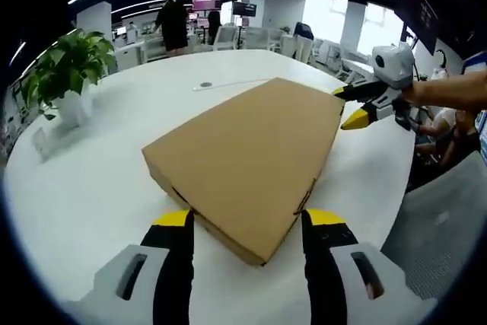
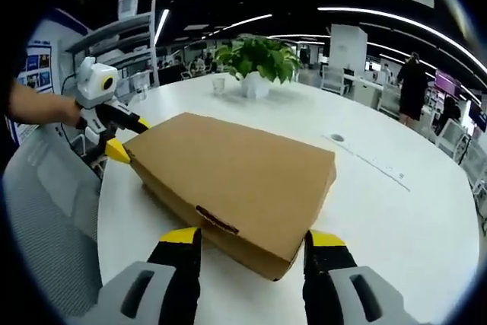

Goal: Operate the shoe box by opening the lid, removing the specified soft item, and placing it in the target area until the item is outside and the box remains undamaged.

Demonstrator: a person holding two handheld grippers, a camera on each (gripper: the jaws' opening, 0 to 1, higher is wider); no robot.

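A closed brown cardboard shoe box (image 1: 247,154) lies flat on the white round table (image 1: 91,195), its lid down. My left gripper (image 1: 248,218) is open, its yellow-tipped jaws standing either side of the box's near corner. In the right gripper view the same box (image 2: 236,176) shows from the opposite end, and my right gripper (image 2: 254,237) is open astride that corner. Each gripper also appears in the other's view at the box's far corner: the right gripper (image 1: 346,106) held by a hand, and the left gripper (image 2: 129,137). The box's contents are hidden.
A potted green plant (image 1: 65,74) in a white pot stands on the table beyond the box. A small round grommet (image 1: 205,84) sits in the tabletop. A grey chair (image 2: 46,218) is beside the table edge. A person (image 1: 173,24) stands far back among desks.
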